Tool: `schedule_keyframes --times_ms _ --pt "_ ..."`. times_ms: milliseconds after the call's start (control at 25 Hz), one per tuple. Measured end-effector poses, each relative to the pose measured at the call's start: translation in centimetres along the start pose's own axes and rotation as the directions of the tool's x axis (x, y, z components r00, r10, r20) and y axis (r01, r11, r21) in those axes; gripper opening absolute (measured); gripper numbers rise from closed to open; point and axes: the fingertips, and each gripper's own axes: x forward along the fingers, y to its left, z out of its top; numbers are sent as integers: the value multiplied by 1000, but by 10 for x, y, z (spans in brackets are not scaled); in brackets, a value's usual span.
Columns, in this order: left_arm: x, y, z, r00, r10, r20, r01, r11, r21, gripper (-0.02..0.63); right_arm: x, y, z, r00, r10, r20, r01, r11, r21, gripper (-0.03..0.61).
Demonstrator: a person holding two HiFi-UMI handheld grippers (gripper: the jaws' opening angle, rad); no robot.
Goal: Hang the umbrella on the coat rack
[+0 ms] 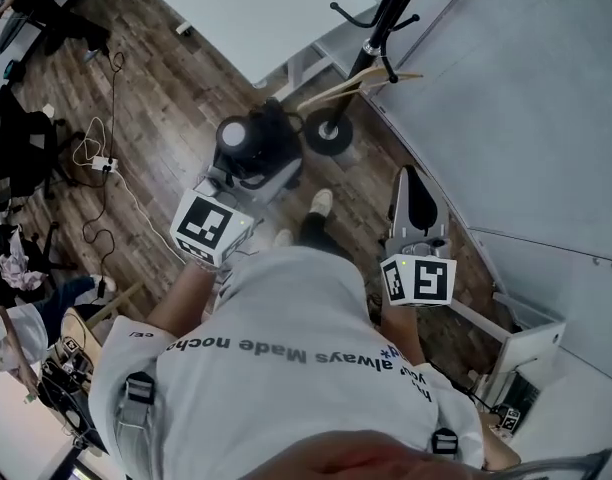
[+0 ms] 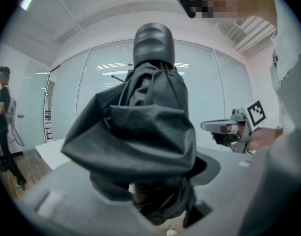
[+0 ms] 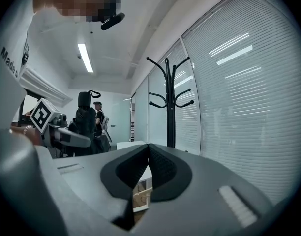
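Where the umbrella is: the black folded fabric umbrella (image 2: pixel 140 132) stands upright out of the left gripper (image 2: pixel 155 215), with its rounded dark end cap (image 2: pixel 154 43) on top; it is not yet on a hook of the coat rack.
Coat rack: a tall black metal coat rack (image 3: pixel 169 102) with curved hooks, on a round black base (image 1: pixel 328 131).
Umbrella to the rack: in the head view the umbrella (image 1: pixel 258 153) is near the rack's base, at its left side, not touching it. In the right gripper view the umbrella (image 3: pixel 84 117) is well apart from the rack's pole, to the left.
Left gripper: its jaws stand wide and clench the bunched cloth of the umbrella low down.
Right gripper: the right gripper (image 3: pixel 149 149) has its two dark ribbed pads (image 3: pixel 165 168) pressed together at the tips, with nothing between them. It points toward the rack; in the head view the right gripper (image 1: pixel 414 183) is at the right side of the rack's base.
Beside the rack: light wooden sticks (image 1: pixel 356 86) lie across near the pole, above the base; a white table (image 1: pixel 246 18) is behind the rack; a glass wall with white blinds (image 3: pixel 239 82) is just at its right.
Floor: brown wooden planks (image 1: pixel 166 118) under the base.
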Motion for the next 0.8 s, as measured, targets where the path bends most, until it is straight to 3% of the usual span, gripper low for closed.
schedule_keyframes --times_ms 400,800 --pt "110 14 47 999 35 12 -35 999 -9 287 64 -114 27 1000 20 19 -20 1000 -4 2" --pt "157 44 54 997 73 11 -73 997 -30 287 111 -150 30 998 55 14 -55 998 -9 2"
